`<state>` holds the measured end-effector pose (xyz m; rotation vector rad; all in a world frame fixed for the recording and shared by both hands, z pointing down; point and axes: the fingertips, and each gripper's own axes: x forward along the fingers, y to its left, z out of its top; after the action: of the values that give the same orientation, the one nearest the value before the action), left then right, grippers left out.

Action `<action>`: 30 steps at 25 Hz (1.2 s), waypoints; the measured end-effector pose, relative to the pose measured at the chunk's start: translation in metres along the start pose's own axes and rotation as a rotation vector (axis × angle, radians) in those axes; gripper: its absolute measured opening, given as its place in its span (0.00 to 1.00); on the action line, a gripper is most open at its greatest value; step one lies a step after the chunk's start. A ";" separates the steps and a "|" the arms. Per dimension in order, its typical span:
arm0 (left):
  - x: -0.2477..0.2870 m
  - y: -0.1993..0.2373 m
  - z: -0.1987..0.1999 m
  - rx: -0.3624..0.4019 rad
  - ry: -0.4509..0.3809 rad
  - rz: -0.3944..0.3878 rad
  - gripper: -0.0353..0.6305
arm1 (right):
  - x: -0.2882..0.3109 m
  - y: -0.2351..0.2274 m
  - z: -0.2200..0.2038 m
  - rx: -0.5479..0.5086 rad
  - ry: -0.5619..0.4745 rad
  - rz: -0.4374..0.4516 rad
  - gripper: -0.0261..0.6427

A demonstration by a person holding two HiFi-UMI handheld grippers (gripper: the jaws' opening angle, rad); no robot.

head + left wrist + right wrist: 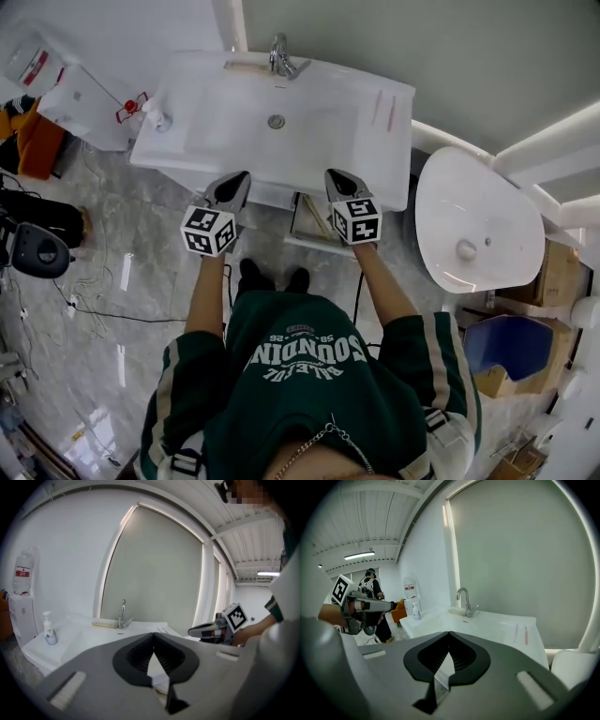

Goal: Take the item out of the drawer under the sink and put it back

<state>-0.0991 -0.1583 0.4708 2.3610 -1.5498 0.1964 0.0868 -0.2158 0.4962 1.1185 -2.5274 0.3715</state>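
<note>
I stand facing a white sink (216, 131) with both grippers raised side by side at its front edge. My left gripper (240, 176) (153, 633) has its jaws together with nothing between them. So does my right gripper (334, 174) (449, 633), shut and empty. Under the sink, between the two grippers, the drawer (314, 244) stands pulled out, with something pale inside that I cannot make out. From the left gripper view the right gripper (213, 630) shows at the side, and the right gripper view likewise shows the left gripper (370, 605).
A chrome faucet (279, 58) stands at the sink's back, a soap bottle (155, 114) on its left corner, two thin sticks (384, 108) on its right. A white toilet (473, 225) is close on the right. A water dispenser (56, 89) and floor cables (94, 300) lie left.
</note>
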 end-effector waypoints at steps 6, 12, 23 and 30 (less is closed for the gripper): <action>-0.001 -0.001 0.024 0.027 -0.041 -0.002 0.13 | -0.019 -0.001 0.054 -0.001 -0.129 -0.015 0.04; -0.005 -0.004 0.035 0.038 -0.065 -0.004 0.13 | -0.033 0.000 0.076 -0.007 -0.195 -0.021 0.04; -0.006 -0.007 0.035 0.037 -0.070 -0.008 0.13 | -0.033 0.003 0.076 -0.005 -0.194 -0.001 0.04; -0.008 -0.009 0.031 0.038 -0.065 -0.014 0.13 | -0.036 0.011 0.075 -0.012 -0.203 0.015 0.04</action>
<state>-0.0960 -0.1580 0.4371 2.4296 -1.5720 0.1485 0.0854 -0.2133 0.4127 1.1882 -2.7099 0.2580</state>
